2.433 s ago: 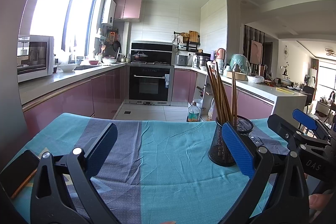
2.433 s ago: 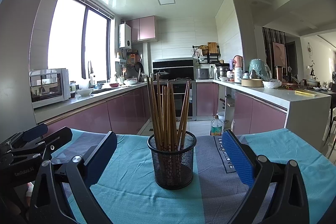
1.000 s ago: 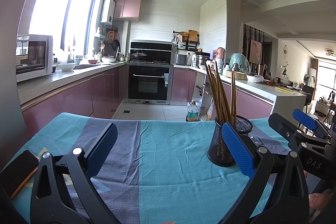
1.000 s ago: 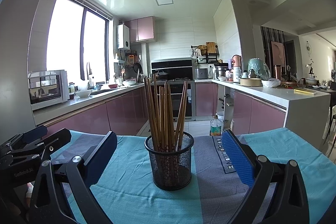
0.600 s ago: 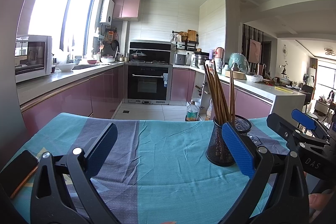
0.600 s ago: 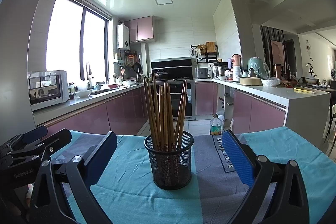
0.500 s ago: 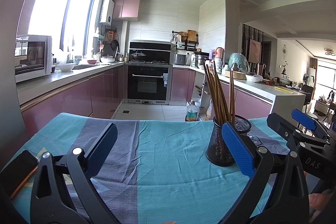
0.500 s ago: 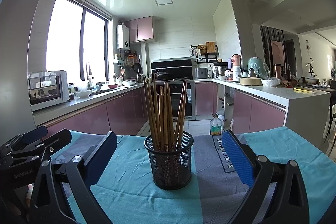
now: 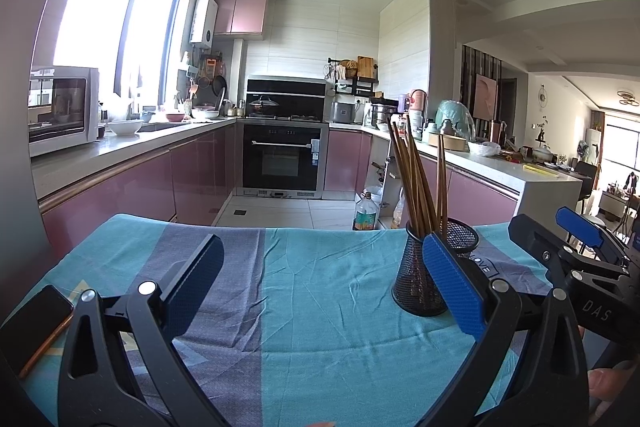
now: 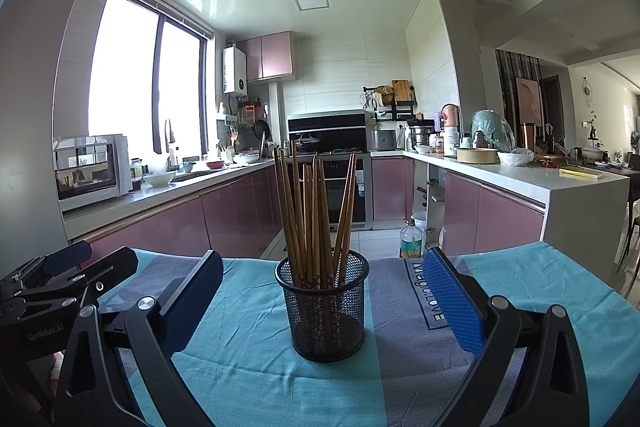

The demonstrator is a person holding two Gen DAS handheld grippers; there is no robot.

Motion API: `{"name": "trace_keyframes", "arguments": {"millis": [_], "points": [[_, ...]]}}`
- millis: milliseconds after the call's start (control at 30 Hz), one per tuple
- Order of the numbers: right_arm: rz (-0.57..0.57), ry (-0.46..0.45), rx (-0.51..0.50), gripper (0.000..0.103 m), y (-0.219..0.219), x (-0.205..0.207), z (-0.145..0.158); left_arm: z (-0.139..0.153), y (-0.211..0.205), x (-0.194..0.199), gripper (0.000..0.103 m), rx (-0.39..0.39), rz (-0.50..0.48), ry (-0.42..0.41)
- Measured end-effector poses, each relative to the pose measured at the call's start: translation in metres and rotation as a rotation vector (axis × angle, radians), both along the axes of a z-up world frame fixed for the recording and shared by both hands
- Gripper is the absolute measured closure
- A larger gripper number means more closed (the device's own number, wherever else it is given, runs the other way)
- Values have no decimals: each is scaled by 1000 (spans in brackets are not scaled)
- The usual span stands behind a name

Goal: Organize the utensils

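Observation:
A black mesh holder (image 10: 325,311) stands on the table, filled with several brown chopsticks (image 10: 312,211) standing upright. My right gripper (image 10: 324,291) is open and empty, its jaws wide on either side of the holder, a little short of it. My left gripper (image 9: 320,283) is open and empty over the cloth. The holder (image 9: 416,275) and its chopsticks (image 9: 416,183) show just behind the left gripper's right finger in the left wrist view. Each gripper is seen at the edge of the other's view.
A turquoise and grey cloth (image 9: 328,291) covers the table. A dark phone (image 9: 32,323) lies at its near left corner. Beyond the far edge are the kitchen floor, pink cabinets, an oven (image 9: 284,163) and a bottle (image 10: 411,239) on the floor.
Both views have shifted only slightly. The holder sits a touch further left in the left wrist view and slightly closer in the right wrist view. Both grippers stay open.

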State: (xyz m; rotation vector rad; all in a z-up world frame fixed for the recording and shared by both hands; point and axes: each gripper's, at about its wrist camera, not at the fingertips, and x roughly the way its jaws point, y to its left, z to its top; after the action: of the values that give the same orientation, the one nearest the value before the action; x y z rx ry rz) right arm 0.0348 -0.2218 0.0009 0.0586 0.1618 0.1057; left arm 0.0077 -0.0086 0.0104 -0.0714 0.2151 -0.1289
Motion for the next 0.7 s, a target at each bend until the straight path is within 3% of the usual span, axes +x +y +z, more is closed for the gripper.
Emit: {"name": "trace_keyframes", "arguments": {"millis": [700], "points": [[-1, -3, 1, 6, 0, 0, -2, -1, 0, -4, 5, 1, -2, 2]]}}
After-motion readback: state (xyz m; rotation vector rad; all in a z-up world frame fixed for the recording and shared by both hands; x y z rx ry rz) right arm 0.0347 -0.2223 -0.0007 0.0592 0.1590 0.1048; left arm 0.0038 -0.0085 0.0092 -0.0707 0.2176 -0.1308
